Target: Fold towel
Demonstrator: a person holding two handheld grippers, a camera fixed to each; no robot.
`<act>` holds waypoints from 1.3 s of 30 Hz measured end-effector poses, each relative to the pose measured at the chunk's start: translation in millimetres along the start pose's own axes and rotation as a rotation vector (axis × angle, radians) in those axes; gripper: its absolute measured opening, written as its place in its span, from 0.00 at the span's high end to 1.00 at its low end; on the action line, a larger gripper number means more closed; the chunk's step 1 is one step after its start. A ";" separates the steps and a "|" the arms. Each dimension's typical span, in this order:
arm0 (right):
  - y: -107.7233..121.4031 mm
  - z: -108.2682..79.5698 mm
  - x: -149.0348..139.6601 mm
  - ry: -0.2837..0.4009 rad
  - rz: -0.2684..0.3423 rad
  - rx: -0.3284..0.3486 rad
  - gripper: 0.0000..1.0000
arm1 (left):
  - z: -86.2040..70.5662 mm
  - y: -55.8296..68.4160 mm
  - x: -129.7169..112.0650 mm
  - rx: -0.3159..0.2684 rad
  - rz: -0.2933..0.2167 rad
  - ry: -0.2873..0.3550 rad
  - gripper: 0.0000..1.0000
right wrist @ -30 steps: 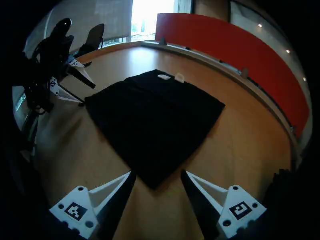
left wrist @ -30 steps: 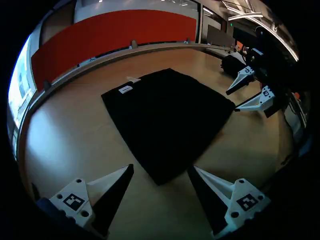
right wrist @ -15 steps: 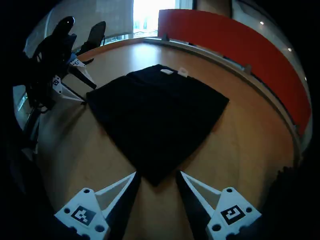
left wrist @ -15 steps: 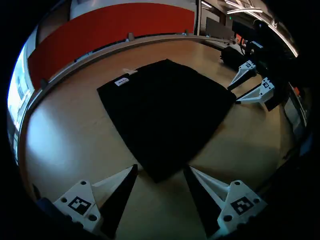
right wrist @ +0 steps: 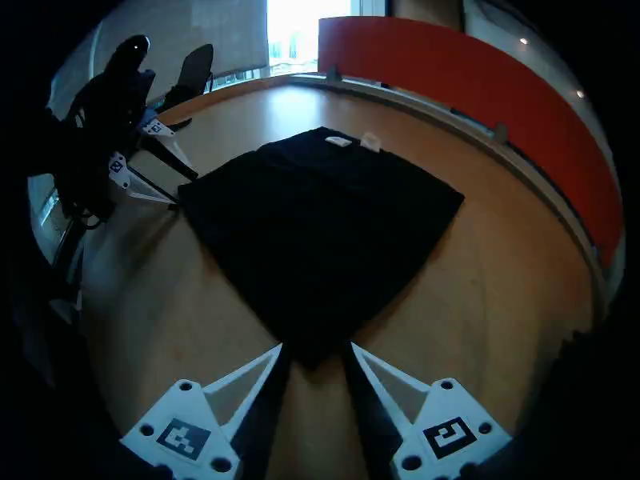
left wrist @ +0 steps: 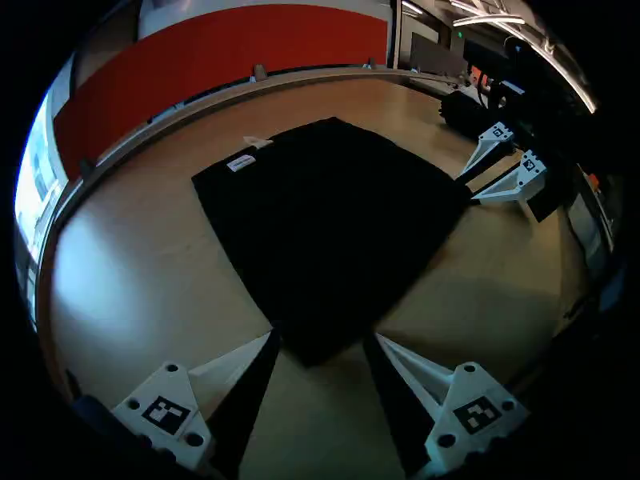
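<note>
A black towel (left wrist: 328,216) lies flat on the wooden table (left wrist: 136,264), with a white tag (left wrist: 240,163) at its far left corner. In the left gripper view my left gripper (left wrist: 322,336) is open, and the towel's near corner lies between its fingers. My right gripper (left wrist: 465,189) stands at the towel's right corner, its fingers apart. The right gripper view shows the same towel (right wrist: 320,224) with its tag (right wrist: 338,142) at the far corner. There my right gripper (right wrist: 316,348) straddles the nearest corner, open with a narrow gap. My left gripper (right wrist: 186,190) sits at the towel's left corner.
A red partition (left wrist: 224,56) runs along the table's far curved edge and is the red partition (right wrist: 480,80) in the right gripper view too. A dark chair (right wrist: 192,68) stands by a bright window. A black object (left wrist: 460,108) rests on the table beyond the right gripper.
Both grippers have come down and forward over their towel corners. The fingers of each have drawn closer together, the right pair more so. The towel has not moved.
</note>
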State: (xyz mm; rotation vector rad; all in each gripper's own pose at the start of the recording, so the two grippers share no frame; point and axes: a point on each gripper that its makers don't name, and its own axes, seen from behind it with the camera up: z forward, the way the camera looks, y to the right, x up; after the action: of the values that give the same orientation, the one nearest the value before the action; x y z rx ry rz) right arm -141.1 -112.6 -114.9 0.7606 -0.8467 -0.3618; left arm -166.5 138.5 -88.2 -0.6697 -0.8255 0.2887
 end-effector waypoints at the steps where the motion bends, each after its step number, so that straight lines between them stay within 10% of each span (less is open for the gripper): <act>1: -0.4 0.0 0.0 0.000 -0.001 0.001 0.59 | 0.1 -0.4 0.1 0.002 -0.003 0.000 0.29; 17: 3.3 -2.0 4.1 0.004 -0.008 -0.035 0.87 | 1.2 -2.7 2.8 0.015 -0.037 -0.017 0.83; 39: 12.6 -45.6 41.2 0.083 0.022 -0.098 0.87 | -39.5 0.0 46.0 0.006 -0.112 0.061 0.86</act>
State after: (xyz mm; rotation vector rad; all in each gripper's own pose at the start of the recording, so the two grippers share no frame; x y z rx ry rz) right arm -79.8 -106.5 -103.0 0.6703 -0.7533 -0.3478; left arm -106.5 143.6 -80.8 -0.6212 -0.8006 0.1690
